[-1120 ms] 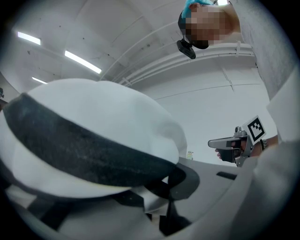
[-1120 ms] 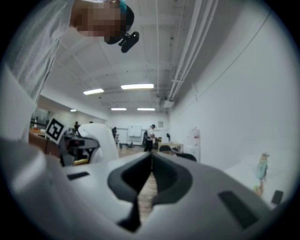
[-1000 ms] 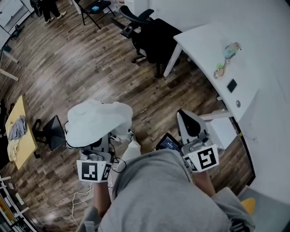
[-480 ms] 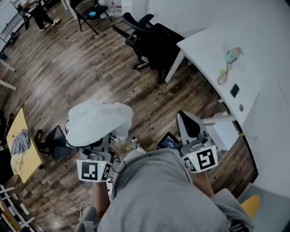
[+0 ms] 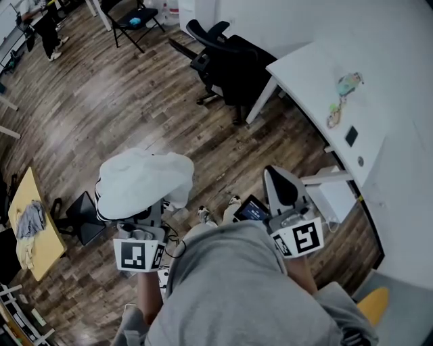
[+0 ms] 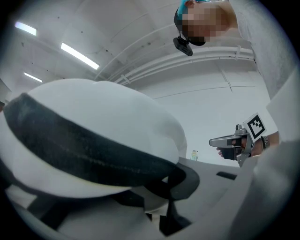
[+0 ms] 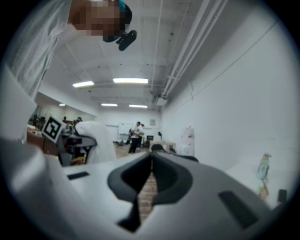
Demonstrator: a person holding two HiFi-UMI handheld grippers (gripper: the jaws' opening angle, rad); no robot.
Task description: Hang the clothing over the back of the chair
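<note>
A bundled white garment (image 5: 143,181) is draped over my left gripper (image 5: 150,204), which is shut on it; the cloth hides the jaw tips in the head view. In the left gripper view the garment (image 6: 93,122) bulges over the left jaw and fills most of the picture. My right gripper (image 5: 279,174) is held level beside it, shut, with nothing between its jaws, which meet in its own view (image 7: 151,161). A black office chair (image 5: 230,59) stands ahead on the wood floor, well apart from both grippers.
A white desk (image 5: 352,94) with small items runs along the right, close to the right gripper. A black folding chair (image 5: 135,15) and a person (image 5: 46,26) are far back. A yellow table (image 5: 32,223) with clothes and a small black stand (image 5: 81,211) sit at the left.
The floor and furniture have shifted in the head view as I walk across the room. Both grippers keep their pose, the garment still in the left one.
</note>
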